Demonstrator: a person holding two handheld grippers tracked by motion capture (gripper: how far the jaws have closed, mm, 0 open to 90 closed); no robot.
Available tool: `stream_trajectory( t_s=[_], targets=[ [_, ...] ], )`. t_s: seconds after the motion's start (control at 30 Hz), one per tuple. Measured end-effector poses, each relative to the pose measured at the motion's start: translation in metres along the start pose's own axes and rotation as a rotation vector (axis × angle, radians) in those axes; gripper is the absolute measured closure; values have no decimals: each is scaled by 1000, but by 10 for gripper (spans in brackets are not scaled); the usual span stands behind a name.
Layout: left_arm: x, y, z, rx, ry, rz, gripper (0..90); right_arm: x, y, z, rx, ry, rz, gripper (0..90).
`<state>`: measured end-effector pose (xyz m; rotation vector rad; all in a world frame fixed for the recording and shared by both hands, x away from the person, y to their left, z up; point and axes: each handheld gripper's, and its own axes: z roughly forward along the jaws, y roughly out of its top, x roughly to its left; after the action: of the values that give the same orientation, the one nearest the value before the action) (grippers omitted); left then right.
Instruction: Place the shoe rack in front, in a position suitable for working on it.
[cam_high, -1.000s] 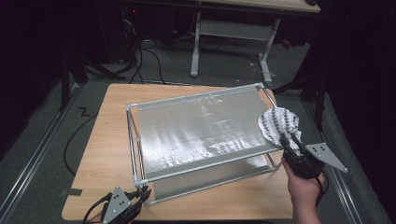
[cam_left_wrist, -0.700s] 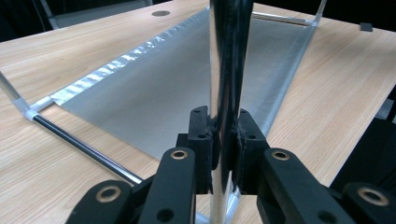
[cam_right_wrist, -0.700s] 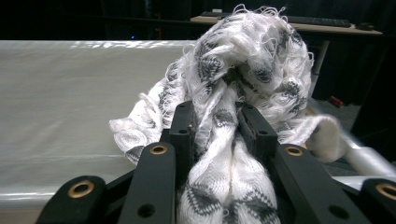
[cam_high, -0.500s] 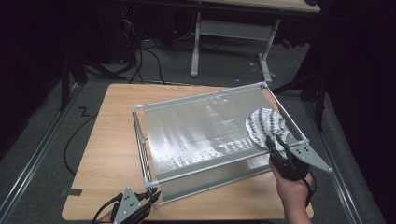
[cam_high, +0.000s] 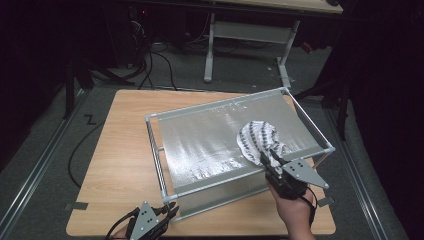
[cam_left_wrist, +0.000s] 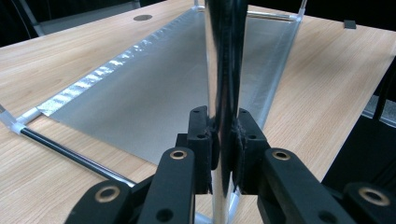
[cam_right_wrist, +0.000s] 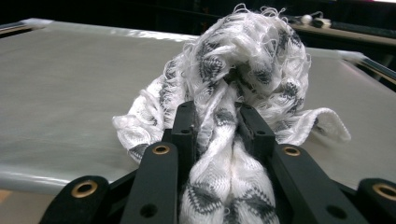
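Here, at the near left corner of the wooden table (cam_high: 125, 150), the left gripper (cam_high: 167, 212) is clamping the upright corner post (cam_left_wrist: 224, 70) of a metal frame (cam_high: 157, 150). In the left gripper view its jaws are sitting pressed tight against both sides of that shiny post, with the silver sheet (cam_left_wrist: 163, 88) beneath the frame stretching away behind it.

Moving rightward, the frame is carrying a silvery sheet (cam_high: 210, 142) stretched across its top, tilted slightly on the table.

Toward the right side of that sheet, a white and grey knitted cloth (cam_high: 259, 140) is lying bunched in a heap on the surface. The right gripper (cam_high: 267, 160), held in a hand (cam_high: 295, 212) coming in from the bottom edge, is pinching the near end of this cloth. Its jaws have just been closing, and in the right gripper view the cloth (cam_right_wrist: 233, 93) is squeezed between them, the rest piling up in front of the jaws on the pale sheet.
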<state>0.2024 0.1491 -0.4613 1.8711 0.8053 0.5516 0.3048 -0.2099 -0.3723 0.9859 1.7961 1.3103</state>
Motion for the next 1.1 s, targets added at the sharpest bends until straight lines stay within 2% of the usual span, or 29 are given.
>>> stream_trajectory(
  t_s=[0.03, 0.07, 0.17, 0.2, 0.4, 0.43, 0.47, 0.7, 0.87, 0.93, 0.97, 1.1],
  targets=[
    [0, 0, 0, 0, 0, 0, 795, 0, 0, 0, 0, 0, 0, 718],
    [0, 0, 0, 1, 2, 2, 794, 10, 2, 1, 2, 16, -14, 720],
    [0, 0, 0, 1, 2, 5, 794, 26, 5, 3, 7, 38, -46, 724],
    [2, 1, 0, -7, 26, 30, 794, 32, 6, 4, 9, 49, -55, 725],
    [2, 1, 0, -6, 25, 36, 794, 69, 12, 6, 12, 111, -119, 730],
    [2, 1, 0, -6, 25, 36, 793, 69, 12, 6, 12, 111, -119, 730],
    [2, 1, 0, -6, 24, 36, 794, 82, 14, 7, 9, 136, -144, 730],
    [2, 1, 0, -4, 29, 34, 794, 123, 20, 11, -4, 230, -196, 732],
    [2, 1, -1, -2, 27, 34, 794, 145, 23, 13, -10, 301, -196, 732],
    [2, 1, -1, -4, 25, 32, 794, 149, 24, 14, -12, 315, -198, 732],
    [2, 1, -1, -3, 27, 33, 794, 157, 25, 14, -16, 341, -195, 732],
    [2, 1, -1, -2, 26, 35, 794, 167, 26, 12, -23, 356, -215, 732]
  ],
)
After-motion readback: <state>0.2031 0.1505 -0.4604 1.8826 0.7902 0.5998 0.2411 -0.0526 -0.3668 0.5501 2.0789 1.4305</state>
